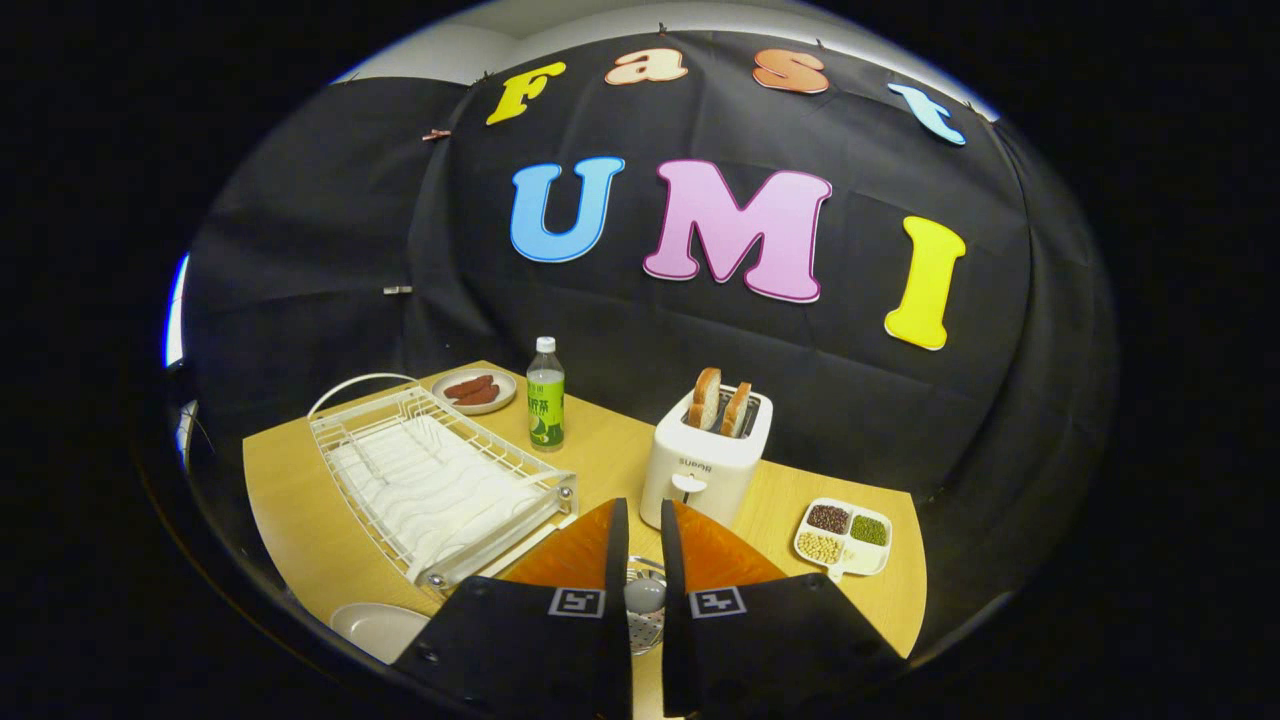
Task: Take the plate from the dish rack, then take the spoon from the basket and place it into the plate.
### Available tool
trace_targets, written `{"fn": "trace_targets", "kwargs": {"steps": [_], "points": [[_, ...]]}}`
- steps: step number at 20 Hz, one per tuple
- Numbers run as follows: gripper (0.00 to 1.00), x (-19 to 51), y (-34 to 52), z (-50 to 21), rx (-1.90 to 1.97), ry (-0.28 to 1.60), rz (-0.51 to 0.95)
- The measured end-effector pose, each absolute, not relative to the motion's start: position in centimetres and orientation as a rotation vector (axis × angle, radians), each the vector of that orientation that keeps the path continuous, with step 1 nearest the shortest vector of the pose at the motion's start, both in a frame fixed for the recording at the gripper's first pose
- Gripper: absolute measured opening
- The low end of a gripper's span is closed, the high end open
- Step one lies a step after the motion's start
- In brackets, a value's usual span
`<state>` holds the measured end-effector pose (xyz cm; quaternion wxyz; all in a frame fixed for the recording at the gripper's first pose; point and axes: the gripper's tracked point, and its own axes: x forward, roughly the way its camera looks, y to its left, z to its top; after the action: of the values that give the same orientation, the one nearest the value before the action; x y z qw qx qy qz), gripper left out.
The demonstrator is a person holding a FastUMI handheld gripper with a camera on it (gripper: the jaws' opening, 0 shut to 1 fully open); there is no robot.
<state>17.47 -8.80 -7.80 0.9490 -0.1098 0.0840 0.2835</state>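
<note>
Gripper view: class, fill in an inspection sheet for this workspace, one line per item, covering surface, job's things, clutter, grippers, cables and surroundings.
Surface: wooden table, lit evenly.
Job's things: white dish rack holds no plate; a white plate lies on the table beside the fingers; a spoon sits between the fingers, over a perforated metal basket.
Clutter: bottle; small dish of brown food behind the rack; toaster with two bread slices; divided tray of beans.
Grippers: gripper fingers close around the spoon; contact cannot be judged.
Cables: nothing seen.
Surroundings: black cloth wall.
</note>
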Motion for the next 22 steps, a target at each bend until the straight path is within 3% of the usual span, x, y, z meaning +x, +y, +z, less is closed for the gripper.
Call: {"fn": "trace_targets", "kwargs": {"steps": [5, 10, 16, 22], "points": [[0.16, 13.0, -8.1, -3.2, -0.199, 0.137, 0.603], [0.16, 7.0, -5.3, -4.2, -0.178, 0.174, 0.64], [0.16, 0.3, -1.7, -12.7, -0.227, 0.287, 0.702], [0.17, -1.6, -0.1, -18.5, -0.282, 0.334, 0.741]]}}
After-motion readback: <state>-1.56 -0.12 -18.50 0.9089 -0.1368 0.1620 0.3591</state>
